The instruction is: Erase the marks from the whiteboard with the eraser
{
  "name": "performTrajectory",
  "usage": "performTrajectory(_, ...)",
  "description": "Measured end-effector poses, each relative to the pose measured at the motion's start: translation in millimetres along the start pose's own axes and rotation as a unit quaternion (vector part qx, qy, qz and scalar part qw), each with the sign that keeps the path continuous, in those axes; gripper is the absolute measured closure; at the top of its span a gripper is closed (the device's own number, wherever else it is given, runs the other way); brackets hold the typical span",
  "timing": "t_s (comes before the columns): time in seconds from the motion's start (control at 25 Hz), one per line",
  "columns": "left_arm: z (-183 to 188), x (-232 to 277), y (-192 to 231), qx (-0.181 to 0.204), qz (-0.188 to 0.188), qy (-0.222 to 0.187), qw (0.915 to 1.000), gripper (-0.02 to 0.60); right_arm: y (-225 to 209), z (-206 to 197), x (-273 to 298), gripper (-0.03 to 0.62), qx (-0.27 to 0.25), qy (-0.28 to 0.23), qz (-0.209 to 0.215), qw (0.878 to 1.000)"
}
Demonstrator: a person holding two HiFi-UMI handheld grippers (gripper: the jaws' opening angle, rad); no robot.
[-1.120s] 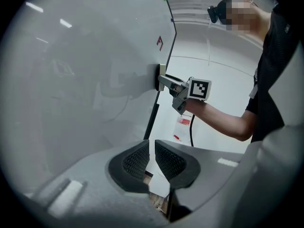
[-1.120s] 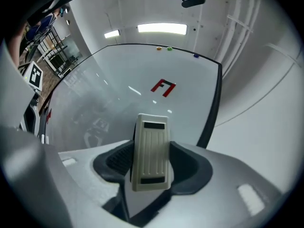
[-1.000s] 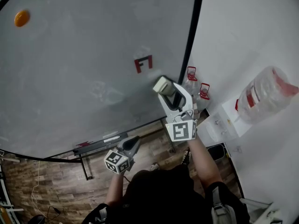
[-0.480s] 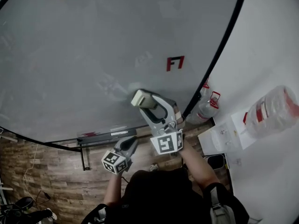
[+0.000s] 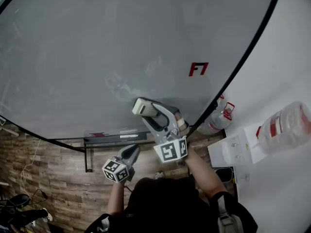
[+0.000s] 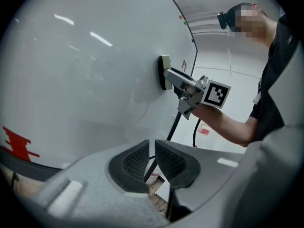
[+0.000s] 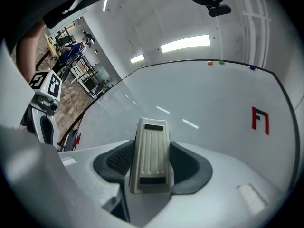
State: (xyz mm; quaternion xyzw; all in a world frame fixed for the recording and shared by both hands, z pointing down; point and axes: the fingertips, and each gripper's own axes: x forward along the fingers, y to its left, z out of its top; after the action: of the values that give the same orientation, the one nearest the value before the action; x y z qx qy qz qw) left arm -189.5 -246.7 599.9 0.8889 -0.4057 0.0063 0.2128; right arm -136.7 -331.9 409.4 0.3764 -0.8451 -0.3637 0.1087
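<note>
The eraser, a cream block with a ribbed back, is pressed flat on the whiteboard near its lower edge, clamped in the right gripper. A red mark (shaped like an F and a 7) sits up and right of it, close to the board's right edge. Faint grey smears lie just above the eraser.

place: office-type room | wall whiteboard | wood-plank floor | big water jug | ceiling strip lights
</note>
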Motion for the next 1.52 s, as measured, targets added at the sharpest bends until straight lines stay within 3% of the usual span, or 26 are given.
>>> performTrajectory(0.24, 5, 42, -28, 0.025, -0.059, 0.018, 0.9978, 0.535, -51, -32, -36, 0.358, 0.004, 0.039, -0.066, 0.997)
performTrajectory(0.48, 5, 79, -64, 0.054, -0.121, 0.038, 0.9905, 0.535, -115, -70, -85, 0.358, 0.035, 0.083, -0.146, 0.985)
performTrajectory(0.6, 4, 88, -75, 0.059, -0.139, 0.042, 0.9876, 0.535, -134, -82, -101, 0.358, 0.037, 0.092, -0.166, 0.981)
performTrajectory(1.16, -3, 57, -36, 0.031, -0.091, 0.038, 0.9946, 0.535, -141, -86, -103, 0.358, 0.042, 0.094, -0.183, 0.978)
performTrajectory(1.52, 5, 49, -48, 0.037, -0.080, 0.017, 0.9960, 0.535, -131, -81, -115, 0.358, 0.046, 0.098, -0.170, 0.980)
